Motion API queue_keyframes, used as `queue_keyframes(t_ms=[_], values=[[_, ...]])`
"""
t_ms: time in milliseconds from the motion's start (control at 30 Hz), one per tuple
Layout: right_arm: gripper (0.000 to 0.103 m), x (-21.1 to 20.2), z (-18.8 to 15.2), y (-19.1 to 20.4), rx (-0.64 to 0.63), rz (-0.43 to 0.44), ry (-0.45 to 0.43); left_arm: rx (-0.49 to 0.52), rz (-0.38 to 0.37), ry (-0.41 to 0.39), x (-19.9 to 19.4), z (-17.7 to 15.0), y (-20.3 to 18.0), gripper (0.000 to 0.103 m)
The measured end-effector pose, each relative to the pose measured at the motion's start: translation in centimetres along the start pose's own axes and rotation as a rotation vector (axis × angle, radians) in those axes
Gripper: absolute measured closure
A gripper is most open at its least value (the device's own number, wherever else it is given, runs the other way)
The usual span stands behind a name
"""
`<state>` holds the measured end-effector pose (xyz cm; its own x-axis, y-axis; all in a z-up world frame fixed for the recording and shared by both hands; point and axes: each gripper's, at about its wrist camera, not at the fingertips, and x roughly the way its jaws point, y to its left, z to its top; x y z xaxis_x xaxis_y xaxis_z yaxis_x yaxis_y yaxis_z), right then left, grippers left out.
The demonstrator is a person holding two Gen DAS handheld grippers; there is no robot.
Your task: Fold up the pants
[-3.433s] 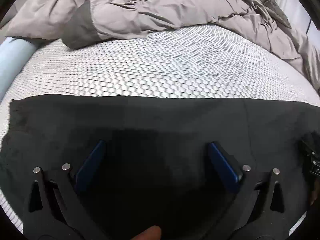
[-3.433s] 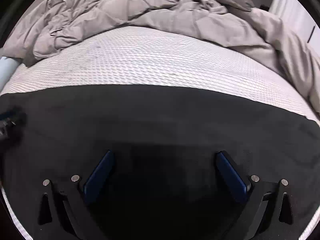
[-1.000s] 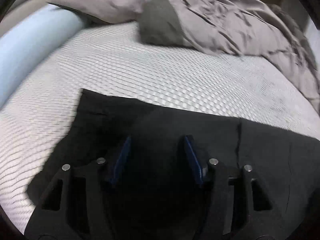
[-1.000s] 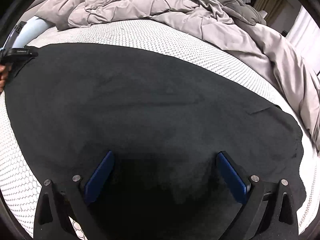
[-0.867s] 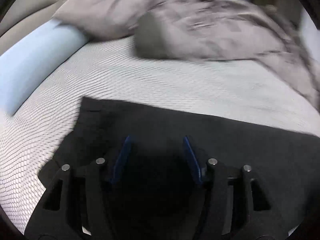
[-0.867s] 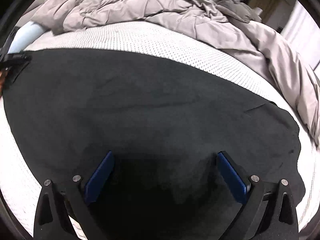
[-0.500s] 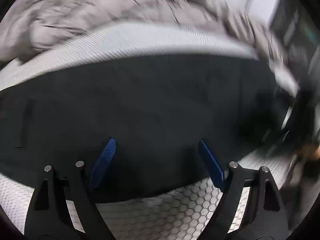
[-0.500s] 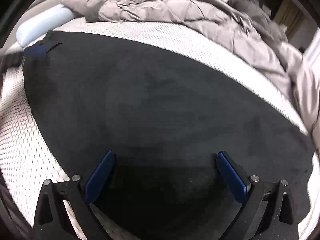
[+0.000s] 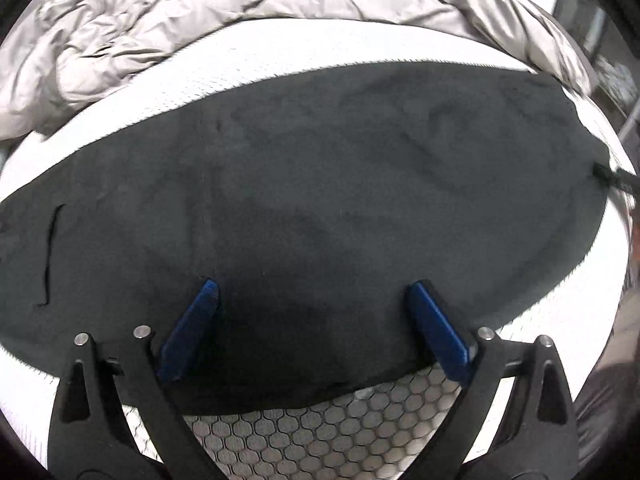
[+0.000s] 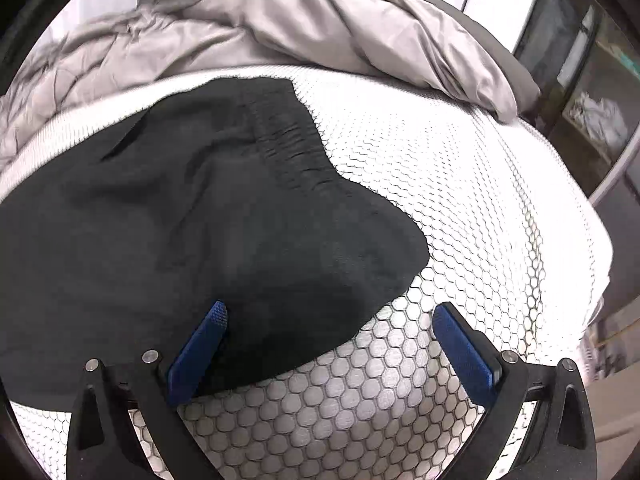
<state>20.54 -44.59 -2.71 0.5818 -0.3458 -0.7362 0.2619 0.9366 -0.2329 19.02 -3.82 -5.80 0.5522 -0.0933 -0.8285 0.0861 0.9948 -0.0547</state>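
The black pants (image 9: 320,184) lie spread flat on the bed (image 10: 460,208), in front of a crumpled grey blanket (image 9: 200,8). The left tongs (image 9: 312,328) are opening wide above the cloth and hold nothing. The right tongs (image 10: 328,344) stand wide open near the gathered waistband (image 10: 292,140), also empty. The cloth looks soft, limp and light; I think it is best pinched at the waistband corner or a hem edge.

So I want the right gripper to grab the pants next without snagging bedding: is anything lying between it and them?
Nothing visible. The right gripper hangs open directly over the near edge of the black pants; the grey duvet lies bunched beyond them.
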Motion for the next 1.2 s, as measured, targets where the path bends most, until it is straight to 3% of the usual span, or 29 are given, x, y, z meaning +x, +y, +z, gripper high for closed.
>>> queue_keyframes(t_ms=[100,267,367,467,533,633,700,767,867,1000,1067,1133,1167,1200], values=[[0.0,-2.3,0.5,1.8,-0.044,0.005,-0.052,-0.008,-0.081,-0.063,-2.1,0.5,-1.8,0.009],[0.0,-5.3,0.1,10.6,-0.24,0.276,-0.076,0.072,-0.241,-0.059,-2.0,1.5,-6.6,0.009],[0.0,-5.1,-1.2,16.5,-0.43,0.333,-0.042,0.137,-0.227,-0.012,-0.5,1.4,-9.0,0.009],[0.0,-5.2,-2.1,18.2,-0.543,0.294,-0.07,0.205,-0.181,0.026,1.1,0.6,-10.3,0.007],[0.0,-4.5,-1.5,16.1,-0.518,0.304,-0.056,0.218,-0.182,0.009,1.0,0.1,-10.6,0.006],[0.0,-2.5,-0.5,10.5,-0.393,0.145,-0.038,0.214,-0.19,0.006,1.0,-0.2,-9.8,0.005],[0.0,-0.6,0.0,5.5,-0.215,0.012,-0.007,0.211,-0.195,0.004,1.0,-0.4,-9.4,0.004],[0.0,0.7,0.1,1.1,-0.031,-0.018,-0.006,0.21,-0.195,0.004,0.9,-0.5,-9.2,0.003],[0.0,1.2,0.3,-0.6,-0.005,-0.002,-0.023,0.209,-0.189,0.014,0.8,-0.4,-9.2,0.003],[0.0,-1.8,1.0,-0.1,-0.006,-0.029,-0.095,0.181,-0.182,-0.001,-0.2,0.8,-7.9,0.004],[0.0,-3.6,1.7,-0.1,0.009,0.063,-0.17,0.15,-0.151,-0.033,-0.8,1.5,-6.4,0.004],[0.001,-3.7,1.9,-0.2,0.008,0.156,-0.174,0.087,-0.124,-0.027,-0.5,2.0,-4.4,0.004],[0.008,-3.1,2.0,0.0,0.006,0.172,-0.154,0.046,-0.119,-0.007,0.1,2.1,-3.3,0.004],[0.035,-2.0,2.0,0.0,0.001,0.175,-0.118,0.021,-0.115,0.009,0.6,2.2,-2.5,0.004]])
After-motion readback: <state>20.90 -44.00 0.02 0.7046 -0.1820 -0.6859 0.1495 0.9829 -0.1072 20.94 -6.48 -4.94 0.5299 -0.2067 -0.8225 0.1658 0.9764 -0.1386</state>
